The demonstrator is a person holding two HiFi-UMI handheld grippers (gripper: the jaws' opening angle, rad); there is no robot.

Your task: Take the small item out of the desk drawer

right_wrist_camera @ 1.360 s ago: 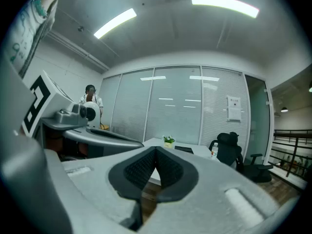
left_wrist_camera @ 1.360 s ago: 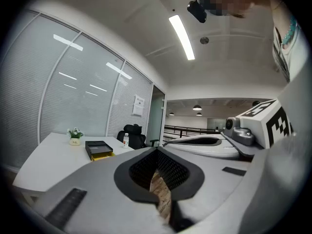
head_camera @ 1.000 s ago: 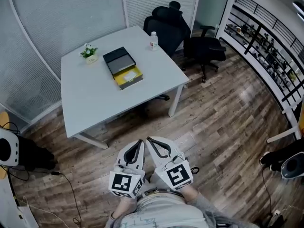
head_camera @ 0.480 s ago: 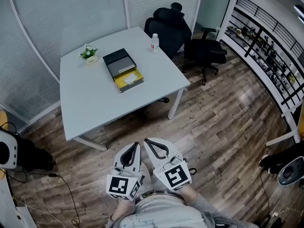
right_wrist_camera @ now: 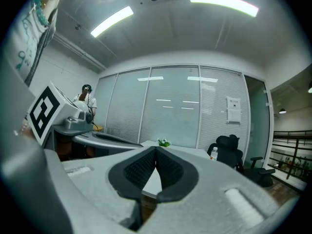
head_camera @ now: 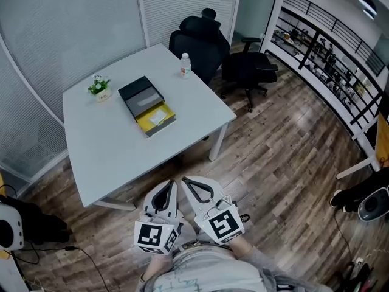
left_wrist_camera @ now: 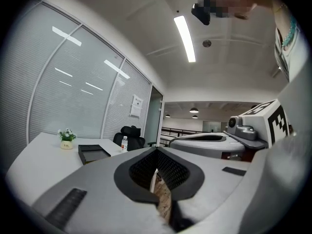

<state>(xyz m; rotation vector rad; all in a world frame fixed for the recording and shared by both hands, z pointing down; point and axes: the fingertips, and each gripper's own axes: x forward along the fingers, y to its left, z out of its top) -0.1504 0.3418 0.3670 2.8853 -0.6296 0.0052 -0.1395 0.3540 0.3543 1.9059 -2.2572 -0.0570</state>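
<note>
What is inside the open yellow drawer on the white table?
The yellow drawer holds one small pale item, too small to identify. Its back end, under the black desk organizer, is covered.

Our left tongs (head_camera: pixel 172 184) and right tongs (head_camera: pixel 185 180) were pale grey, with black ribbed pads (left_wrist_camera: pixel 141 169) lining a teardrop opening. Each bore a white cube (head_camera: pixel 152 236) printed with black squares. We wore grey sleeves (head_camera: pixel 258 267) and a pale printed top (head_camera: pixel 200 271).

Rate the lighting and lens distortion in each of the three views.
Head view: even light, fisheye bows the glass wall and shelving. Left gripper view: dark round vignette, ceiling light strip blown out. Right gripper view: same vignette, two ceiling strips glare.
</note>
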